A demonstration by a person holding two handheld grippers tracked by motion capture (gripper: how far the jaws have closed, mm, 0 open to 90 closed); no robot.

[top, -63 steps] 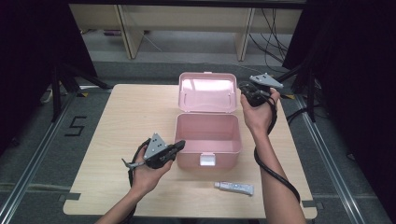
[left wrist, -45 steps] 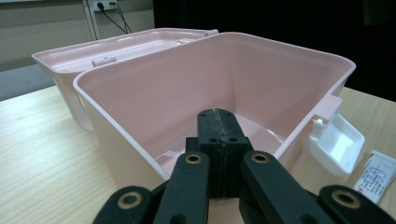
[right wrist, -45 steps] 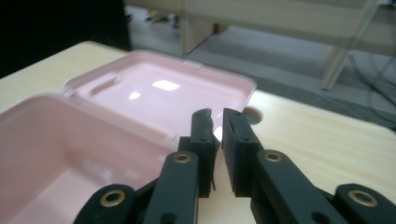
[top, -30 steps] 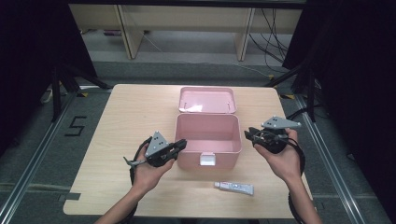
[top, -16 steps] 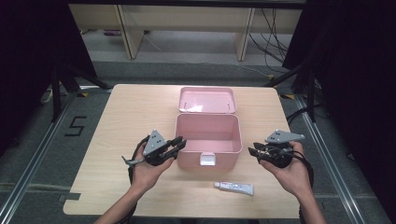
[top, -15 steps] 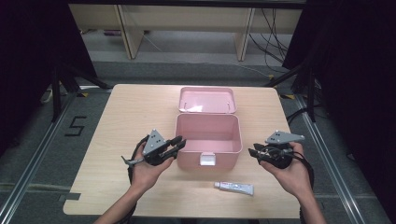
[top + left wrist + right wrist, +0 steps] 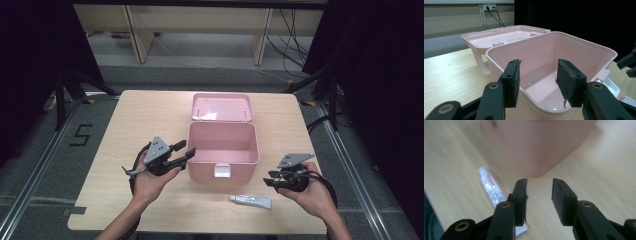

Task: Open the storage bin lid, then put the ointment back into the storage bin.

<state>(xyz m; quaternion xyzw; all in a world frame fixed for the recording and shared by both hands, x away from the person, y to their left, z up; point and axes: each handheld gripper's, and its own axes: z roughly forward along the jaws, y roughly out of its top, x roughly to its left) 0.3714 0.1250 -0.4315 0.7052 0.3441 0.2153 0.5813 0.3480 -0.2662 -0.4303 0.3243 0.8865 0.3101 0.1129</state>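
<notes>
Both hand-held grippers just spread, nothing between the jaws: left hand-held gripper (image 7: 182, 152) at the open pink box (image 7: 223, 150) rim. Right hand-held gripper (image 7: 271, 180) is nearer the tube (image 7: 250, 201), lying at its 8 o'clock on the worktop (image 7: 125, 125), long axis 3-to-9.

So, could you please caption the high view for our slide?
Open pink box between two open hand-held grippers; tube in front.

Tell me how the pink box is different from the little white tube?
The pink box is big, and the white tube is small and thin. The pink box stands open with its lid flipped back, while the white tube lies flat. The box is hollow and empty. Both sit on the wooden table.
</notes>
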